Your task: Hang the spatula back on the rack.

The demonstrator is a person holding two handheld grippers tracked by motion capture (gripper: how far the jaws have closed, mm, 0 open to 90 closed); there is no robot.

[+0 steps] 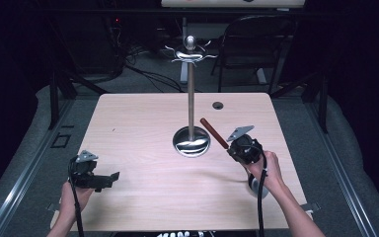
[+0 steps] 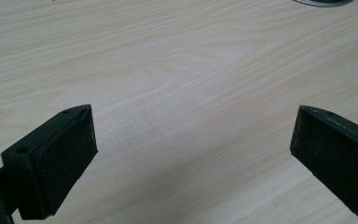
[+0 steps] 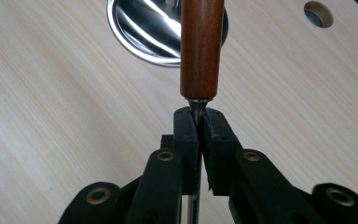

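Note:
A utensil with a red-brown wooden handle [image 1: 214, 132] points toward the round base [image 1: 191, 142] of a shiny metal stand. My right gripper [image 1: 230, 147] is shut on the utensil's thin metal shank. In the right gripper view, the jaws of the right gripper [image 3: 199, 119] pinch the shank just below the handle [image 3: 202, 46], with the stand's base [image 3: 144, 32] behind it. A greyish metal end [image 1: 253, 186] shows under the person's right hand. My left gripper [image 1: 113, 177] rests low at the table's left front. Its jaws stand wide open over bare wood [image 2: 193, 140].
The stand's pole [image 1: 191, 94] rises from mid-table to a crown of hooks [image 1: 190, 53]. A cable hole [image 1: 218, 105] lies in the wooden table top behind the base. A dark chair [image 1: 256, 44] stands beyond the far edge.

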